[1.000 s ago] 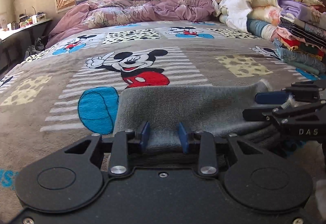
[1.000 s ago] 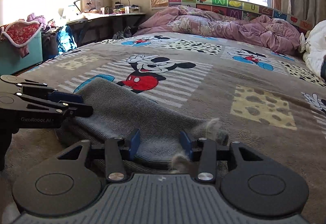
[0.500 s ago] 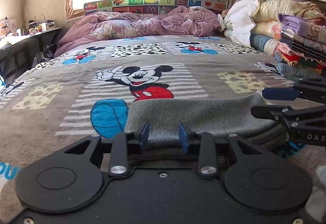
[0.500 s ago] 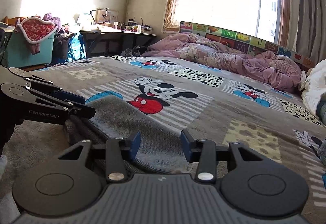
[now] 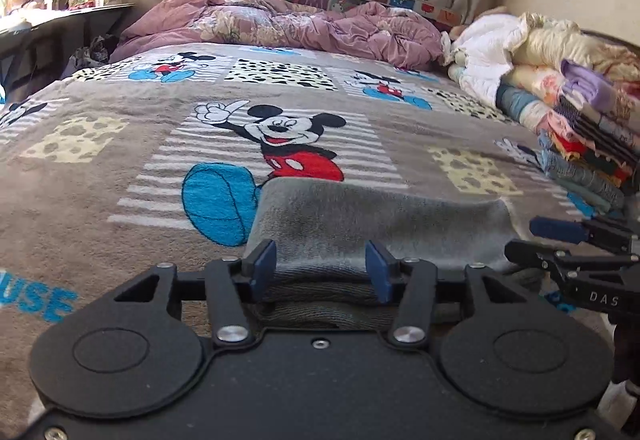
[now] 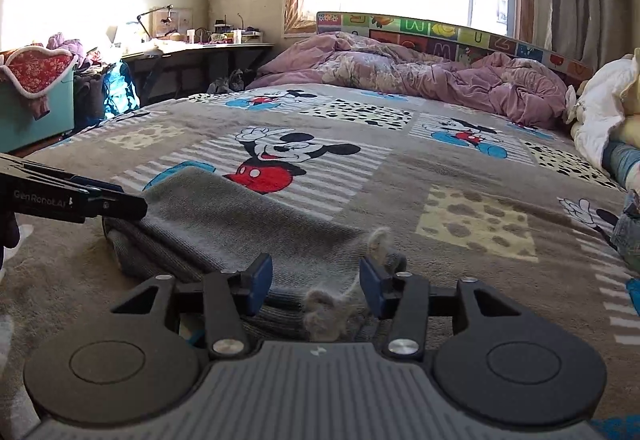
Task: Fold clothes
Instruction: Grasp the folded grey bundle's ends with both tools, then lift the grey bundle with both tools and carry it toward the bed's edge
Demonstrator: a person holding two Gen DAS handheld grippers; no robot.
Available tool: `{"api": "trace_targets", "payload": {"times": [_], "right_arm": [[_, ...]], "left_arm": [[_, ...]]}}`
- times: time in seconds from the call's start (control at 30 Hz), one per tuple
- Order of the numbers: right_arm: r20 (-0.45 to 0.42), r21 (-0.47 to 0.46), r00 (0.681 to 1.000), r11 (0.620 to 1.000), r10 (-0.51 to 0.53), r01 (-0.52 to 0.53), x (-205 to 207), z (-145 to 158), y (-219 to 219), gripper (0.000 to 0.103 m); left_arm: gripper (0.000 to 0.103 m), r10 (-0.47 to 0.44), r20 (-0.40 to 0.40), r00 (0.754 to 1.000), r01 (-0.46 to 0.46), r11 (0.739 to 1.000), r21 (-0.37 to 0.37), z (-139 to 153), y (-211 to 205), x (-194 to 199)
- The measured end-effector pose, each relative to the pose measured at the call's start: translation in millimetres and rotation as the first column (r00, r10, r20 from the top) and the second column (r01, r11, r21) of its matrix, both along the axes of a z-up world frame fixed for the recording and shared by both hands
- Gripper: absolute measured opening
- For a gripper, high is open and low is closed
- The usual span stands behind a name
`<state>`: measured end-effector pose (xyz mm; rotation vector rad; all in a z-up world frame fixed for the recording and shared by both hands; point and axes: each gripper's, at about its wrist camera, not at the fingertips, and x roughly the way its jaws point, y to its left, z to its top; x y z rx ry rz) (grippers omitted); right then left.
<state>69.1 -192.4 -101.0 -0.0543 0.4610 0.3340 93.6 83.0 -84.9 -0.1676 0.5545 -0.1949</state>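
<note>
A folded grey knit garment (image 5: 372, 224) lies on the Mickey Mouse blanket (image 5: 120, 168) near the bed's front edge; it also shows in the right wrist view (image 6: 240, 224). My left gripper (image 5: 322, 268) is open, its blue pads either side of the garment's near left end, not clamping it. My right gripper (image 6: 316, 278) is open over the garment's right end, where grey fluffy tassels (image 6: 332, 308) lie between the fingers. The right gripper shows in the left wrist view (image 5: 560, 240), and the left gripper in the right wrist view (image 6: 100, 200).
A stack of folded clothes (image 5: 588, 136) sits along the bed's right side. A crumpled purple duvet (image 5: 280, 24) lies at the headboard. A desk (image 6: 192, 52) and a teal bin (image 6: 32, 108) with red cloth stand left of the bed.
Both grippers have opened wider and tilted up, showing more of the room. The grey garment stays folded on the blanket.
</note>
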Motion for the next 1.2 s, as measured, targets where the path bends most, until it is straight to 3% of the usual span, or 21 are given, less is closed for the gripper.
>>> {"api": "trace_targets", "payload": {"times": [0.07,0.13,0.23,0.3,0.43,0.7,0.8,0.87,0.93,1.07,1.2], "right_arm": [[-0.061,0.108,0.997,0.993,-0.045,0.051,5,2,-16,0.069],[-0.148,0.225,0.986,0.968,-0.078,0.111,14,0,-31,0.073],[-0.286,0.418,0.953,0.883,-0.098,0.216,31,-12,-54,0.073],[-0.353,0.485,0.93,0.831,-0.1,0.273,39,-22,-64,0.073],[-0.437,0.505,0.896,0.803,-0.079,0.317,52,-42,-62,0.073],[-0.41,0.462,0.907,0.835,-0.098,0.299,62,-49,-46,0.072],[-0.402,0.471,0.91,0.83,-0.099,0.298,66,-51,-45,0.065],[-0.402,0.493,0.911,0.818,-0.088,0.297,67,-52,-47,0.06],[-0.404,0.515,0.913,0.809,-0.063,0.283,67,-52,-50,0.05],[-0.387,0.534,0.922,0.81,-0.019,0.241,65,-40,-47,0.045],[-0.34,0.558,0.939,0.815,0.054,0.156,63,-14,-25,0.045]], "left_arm": [[0.055,0.054,-0.031,0.998,-0.057,0.992,-0.112,3,21,3],[0.057,0.104,-0.082,0.991,-0.12,0.967,-0.223,0,43,9],[0.061,0.121,-0.154,0.981,-0.169,0.921,-0.35,-6,68,22],[0.062,0.104,-0.195,0.975,-0.177,0.895,-0.41,-11,80,32],[0.062,0.022,-0.265,0.964,-0.153,0.861,-0.485,-26,89,55],[0.06,-0.126,-0.284,0.95,-0.053,0.835,-0.548,-45,75,83],[0.045,-0.153,-0.292,0.944,-0.035,0.833,-0.552,-49,65,90],[0.037,-0.148,-0.283,0.948,-0.027,0.845,-0.533,-46,60,87],[0.028,-0.138,-0.269,0.953,-0.035,0.834,-0.551,-40,63,80],[0.026,-0.095,-0.231,0.968,-0.053,0.827,-0.56,-19,69,57],[0.026,-0.013,-0.184,0.983,-0.101,0.796,-0.597,10,98,27]]}}
